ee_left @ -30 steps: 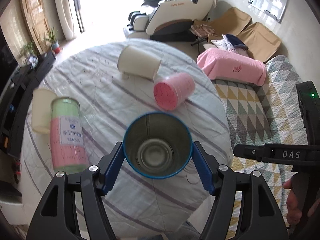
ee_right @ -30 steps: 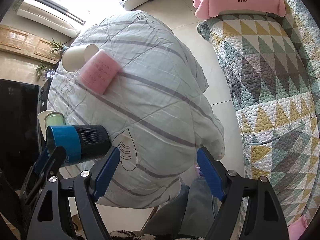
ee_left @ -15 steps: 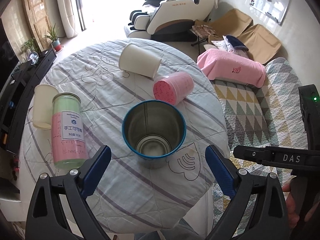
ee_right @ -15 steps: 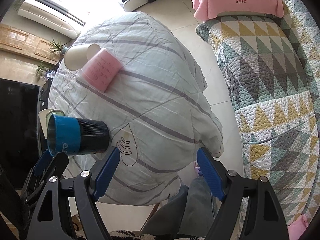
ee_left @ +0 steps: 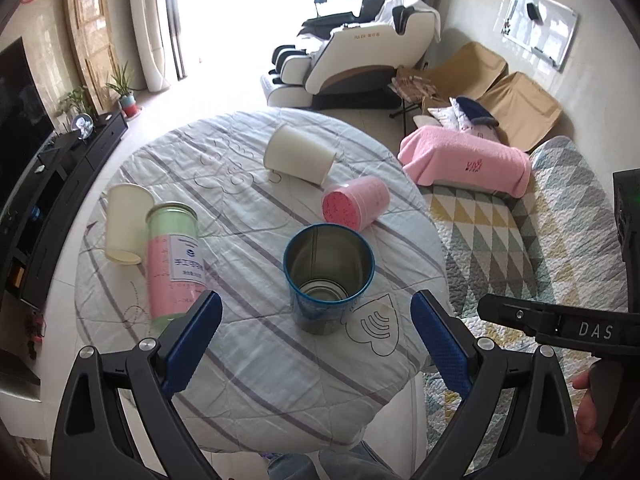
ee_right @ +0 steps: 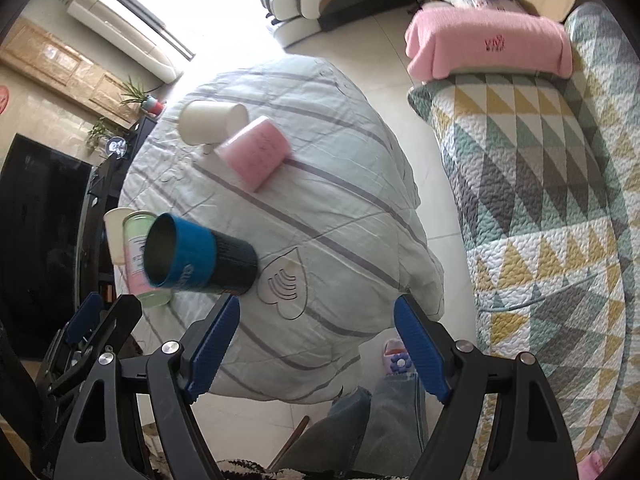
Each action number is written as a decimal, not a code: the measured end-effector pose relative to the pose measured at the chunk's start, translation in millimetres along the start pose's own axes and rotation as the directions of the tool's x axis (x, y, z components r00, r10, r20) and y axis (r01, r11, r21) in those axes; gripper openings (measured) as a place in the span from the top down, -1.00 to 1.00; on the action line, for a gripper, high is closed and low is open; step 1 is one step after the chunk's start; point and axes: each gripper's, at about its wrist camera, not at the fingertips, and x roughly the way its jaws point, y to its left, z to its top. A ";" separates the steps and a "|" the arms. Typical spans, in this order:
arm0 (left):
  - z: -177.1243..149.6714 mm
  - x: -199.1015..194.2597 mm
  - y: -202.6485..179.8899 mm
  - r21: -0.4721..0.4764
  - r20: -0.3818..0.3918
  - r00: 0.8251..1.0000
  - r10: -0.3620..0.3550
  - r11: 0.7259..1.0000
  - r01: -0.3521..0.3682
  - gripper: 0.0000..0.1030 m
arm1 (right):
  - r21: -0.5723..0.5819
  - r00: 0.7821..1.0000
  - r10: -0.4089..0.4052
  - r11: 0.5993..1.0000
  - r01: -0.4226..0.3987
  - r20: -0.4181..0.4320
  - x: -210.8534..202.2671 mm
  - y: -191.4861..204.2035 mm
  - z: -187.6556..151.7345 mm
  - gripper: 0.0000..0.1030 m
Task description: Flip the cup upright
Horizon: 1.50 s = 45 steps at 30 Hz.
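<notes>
A blue metal cup (ee_left: 329, 276) stands upright, mouth up, near the front of the round cloth-covered table (ee_left: 240, 352). My left gripper (ee_left: 316, 344) is open and empty, pulled back from the cup toward the table's near edge. The cup also shows in the right wrist view (ee_right: 198, 256). My right gripper (ee_right: 316, 344) is open and empty, off the table's right side above the table edge and floor.
A pink cup (ee_left: 356, 202) and a white cup (ee_left: 298, 158) lie on their sides behind the blue cup. A green-and-pink jar (ee_left: 174, 266) and another white cup (ee_left: 126, 228) lie at the left. A patterned sofa (ee_left: 540, 248) is to the right.
My left gripper opened and let go of the blue cup, then drew back and up from it. The cup stays standing upright. The right gripper shifted slightly.
</notes>
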 end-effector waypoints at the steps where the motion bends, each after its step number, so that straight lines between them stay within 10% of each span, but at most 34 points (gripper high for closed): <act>1: -0.4 -3.9 0.2 -0.001 0.007 1.000 0.001 1.000 -0.001 -0.88 | -0.011 1.000 0.000 1.000 0.001 0.007 -4.0 3.5 -2.5 -0.57; 45: -30.8 -128.4 29.9 0.071 0.272 0.961 -0.050 0.997 0.032 -0.93 | -0.105 0.976 -0.016 0.994 0.040 0.216 -89.5 58.4 -76.6 -0.57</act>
